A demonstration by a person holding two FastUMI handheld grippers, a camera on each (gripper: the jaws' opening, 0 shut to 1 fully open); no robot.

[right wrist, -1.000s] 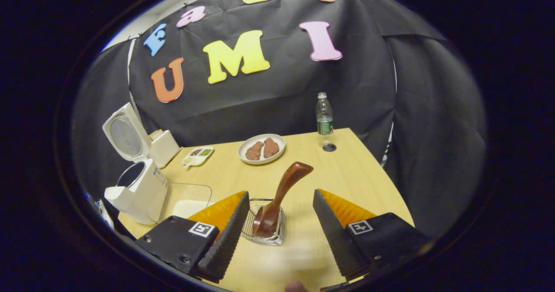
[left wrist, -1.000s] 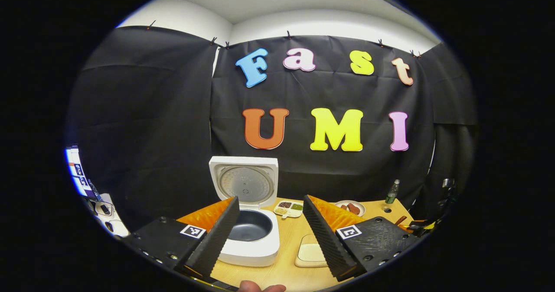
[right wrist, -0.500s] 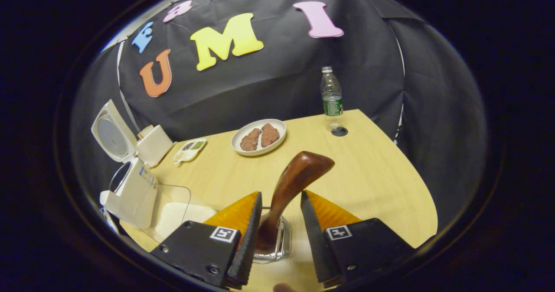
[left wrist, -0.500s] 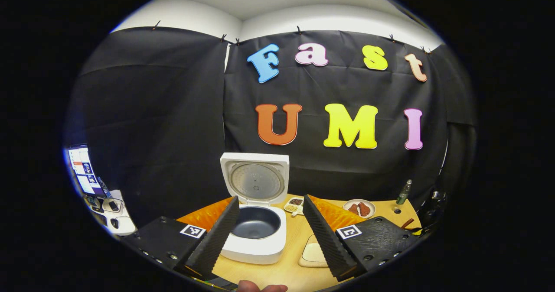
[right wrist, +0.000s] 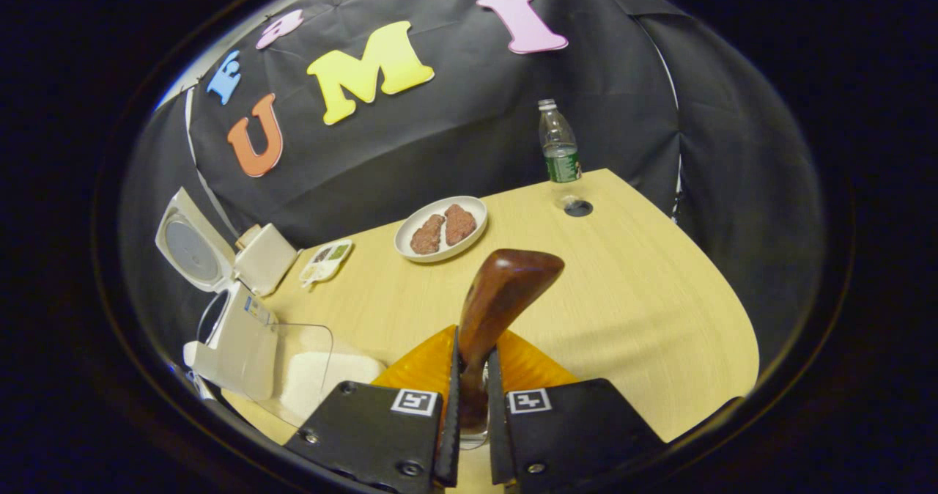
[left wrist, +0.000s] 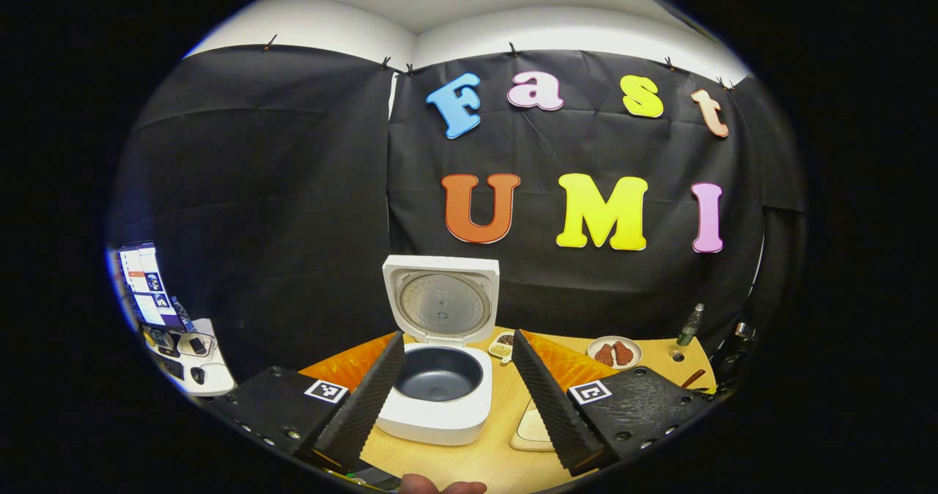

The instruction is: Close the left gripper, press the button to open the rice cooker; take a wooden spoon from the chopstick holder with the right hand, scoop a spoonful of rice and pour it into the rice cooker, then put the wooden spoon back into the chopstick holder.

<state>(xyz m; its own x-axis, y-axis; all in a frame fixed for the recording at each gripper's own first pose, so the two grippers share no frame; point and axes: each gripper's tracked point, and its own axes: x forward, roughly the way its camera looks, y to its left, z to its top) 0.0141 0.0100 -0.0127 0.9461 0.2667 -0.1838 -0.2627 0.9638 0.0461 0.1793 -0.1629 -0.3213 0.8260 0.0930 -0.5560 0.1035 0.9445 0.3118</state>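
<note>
Right gripper (right wrist: pixel 469 406) clenched on the wooden spoon (right wrist: pixel 498 296), hiding the chopstick holder (right wrist: pixel 473 439); left gripper (left wrist: pixel 454 384) released; rice cooker (left wrist: pixel 440 388) label unreadable

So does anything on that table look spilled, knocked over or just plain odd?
Nothing stands out. The rice cooker stands open with an empty-looking pot, the plate and bottle sit upright, and the right tongs are clamped on the wooden spoon. No spills show on the table.
</note>
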